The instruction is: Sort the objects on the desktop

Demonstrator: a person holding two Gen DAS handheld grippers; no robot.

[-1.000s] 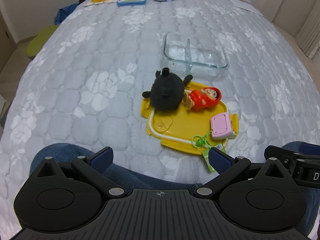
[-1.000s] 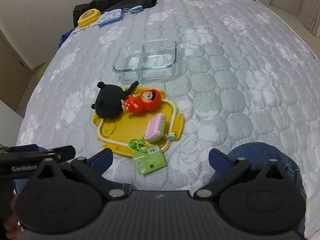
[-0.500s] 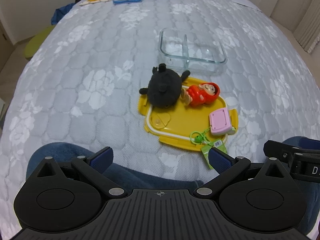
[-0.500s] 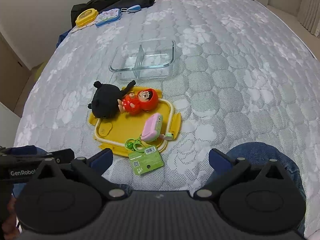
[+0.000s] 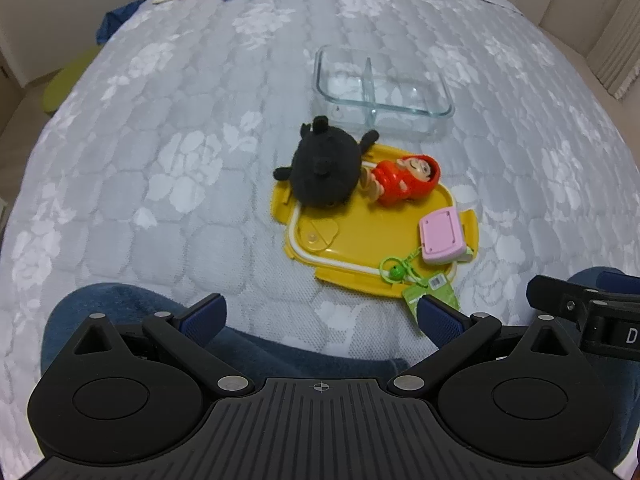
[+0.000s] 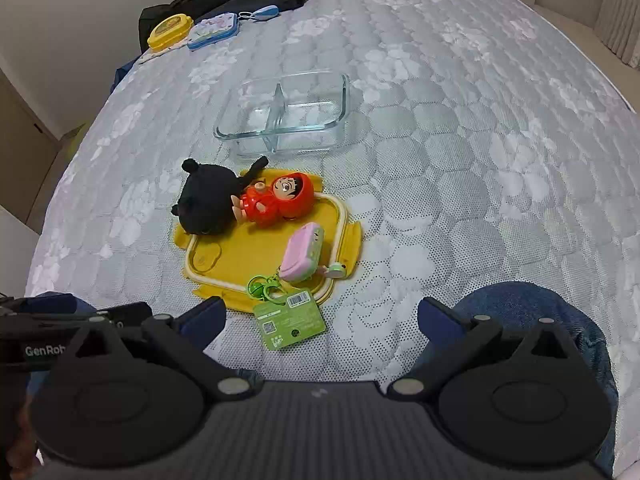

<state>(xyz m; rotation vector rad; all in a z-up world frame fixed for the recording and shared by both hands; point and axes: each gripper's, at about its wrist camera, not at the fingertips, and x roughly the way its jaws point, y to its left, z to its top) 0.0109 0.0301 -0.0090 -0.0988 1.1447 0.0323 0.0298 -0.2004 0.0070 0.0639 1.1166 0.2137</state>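
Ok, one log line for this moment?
left hand-held gripper open | right hand-held gripper open | toys on yellow lid | glass container empty

"GenRob", cut off, on left gripper (image 6: 120, 318) body; "D" on right gripper (image 5: 592, 312) body.

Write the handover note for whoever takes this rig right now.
Left gripper and right gripper: both open, empty, hovering near the lid.
Yellow lid lies on the bed, carrying the black plush, red doll and pink toy; the toy's green tag hangs off the near edge.
Glass box, two compartments, sits beyond the lid, empty.
Done: nothing sorted.
Left: move all three items, presumably into the box.
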